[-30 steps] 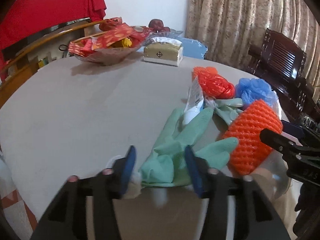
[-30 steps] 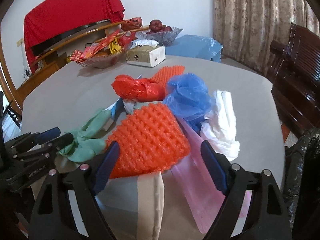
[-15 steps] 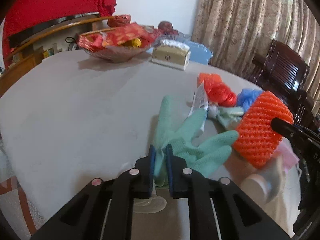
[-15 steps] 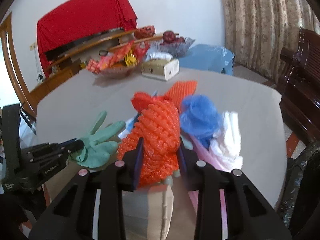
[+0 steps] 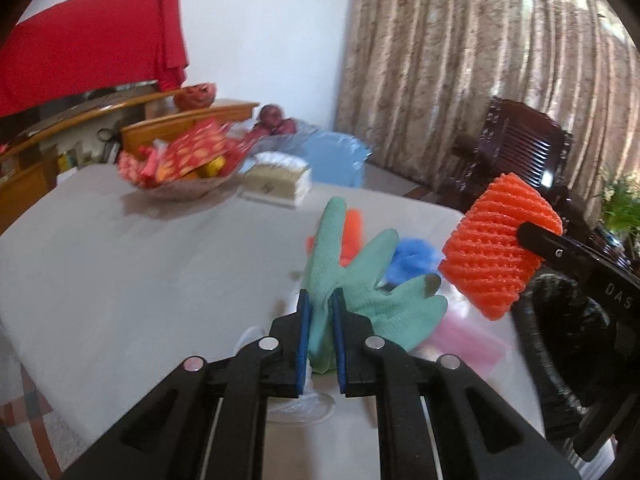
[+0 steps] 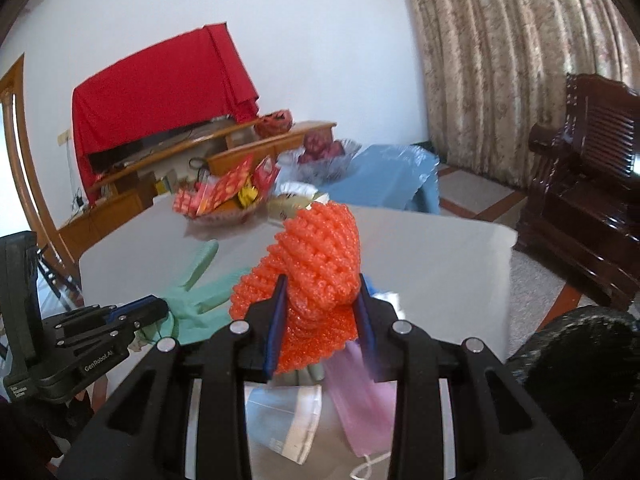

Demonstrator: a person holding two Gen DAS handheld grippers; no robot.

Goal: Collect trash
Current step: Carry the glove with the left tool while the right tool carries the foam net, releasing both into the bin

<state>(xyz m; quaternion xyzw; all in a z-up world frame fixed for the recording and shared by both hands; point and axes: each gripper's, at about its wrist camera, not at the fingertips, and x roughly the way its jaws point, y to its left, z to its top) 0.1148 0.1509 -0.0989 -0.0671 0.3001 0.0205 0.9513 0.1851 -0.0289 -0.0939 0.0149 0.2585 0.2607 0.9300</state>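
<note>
My left gripper (image 5: 320, 300) is shut on a green rubber glove (image 5: 352, 280), which hangs lifted above the grey table (image 5: 140, 264). My right gripper (image 6: 320, 292) is shut on an orange foam net (image 6: 316, 264), also raised off the table; it shows as the orange foam net (image 5: 496, 248) at the right of the left wrist view. A blue plastic wad (image 5: 412, 258) and an orange piece (image 5: 352, 232) lie on the table behind the glove. A pink bag (image 6: 360, 392) and a clear packet (image 6: 288, 420) lie under the right gripper. The left gripper (image 6: 152, 312) shows at the left with the glove (image 6: 200, 300).
A black trash bag (image 5: 568, 340) gapes at the table's right edge, seen again as a black trash bag (image 6: 580, 368). At the far end stand a snack bowl (image 5: 184, 176), a tissue box (image 5: 280, 184) and a blue bag (image 5: 336, 160). A dark wooden chair (image 6: 588, 200) stands right.
Both grippers closed, the left on the green glove and the right on the orange foam net. Both then rose, lifting their items off the table.
</note>
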